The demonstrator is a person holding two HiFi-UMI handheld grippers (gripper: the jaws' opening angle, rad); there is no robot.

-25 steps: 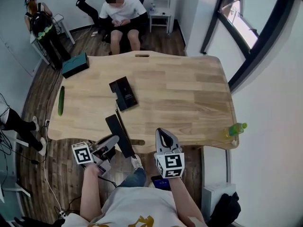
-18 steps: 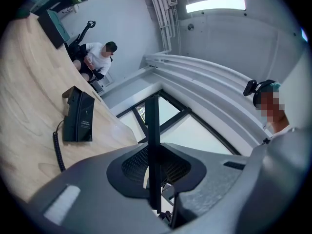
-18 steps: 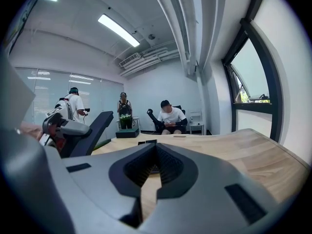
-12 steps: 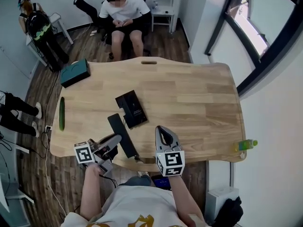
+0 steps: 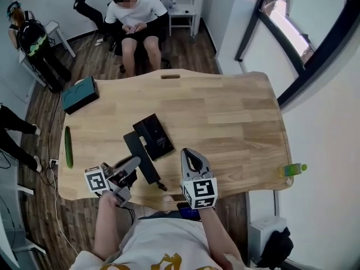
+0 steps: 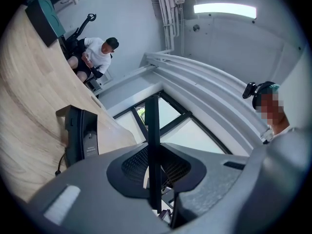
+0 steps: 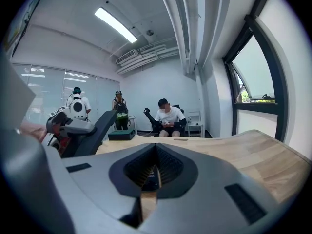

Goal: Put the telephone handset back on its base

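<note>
View from above a pale wooden table (image 5: 236, 117) with rounded corners, seen from the head of the person holding both grippers.

The left gripper (image 5: 134, 163) is clamped on the black telephone handset (image 5: 143, 153). In the left gripper view the handset shows edge-on as a thin dark bar pinched between the jaws. The right gripper view shows it slanting upward, above the tabletop. From above, the handset runs diagonally over the table's near edge, just beside the near-left side of the telephone base (image 5: 154, 135). Whether the two touch cannot be told. The base is a flat black rectangle lying on the table, turned at an angle. A thin dark cord (image 5: 162, 185) ends near the table edge.

The right gripper (image 5: 188, 153) hangs over the near edge, to the right of the handset and apart from it. Its jaws are drawn almost together, with only a thin slit between them and nothing in it.

A teal box (image 5: 80, 94) sits at the far left corner. A cucumber (image 5: 68, 147) lies along the left edge. A green bottle (image 5: 292, 169) lies at the near right corner. All are well away from the telephone.

Beyond the table, a person in a white shirt (image 5: 136, 13) sits on a chair. A second person (image 5: 31, 41) stands at the left. A dark-framed window (image 5: 298, 32) fills the right wall.
</note>
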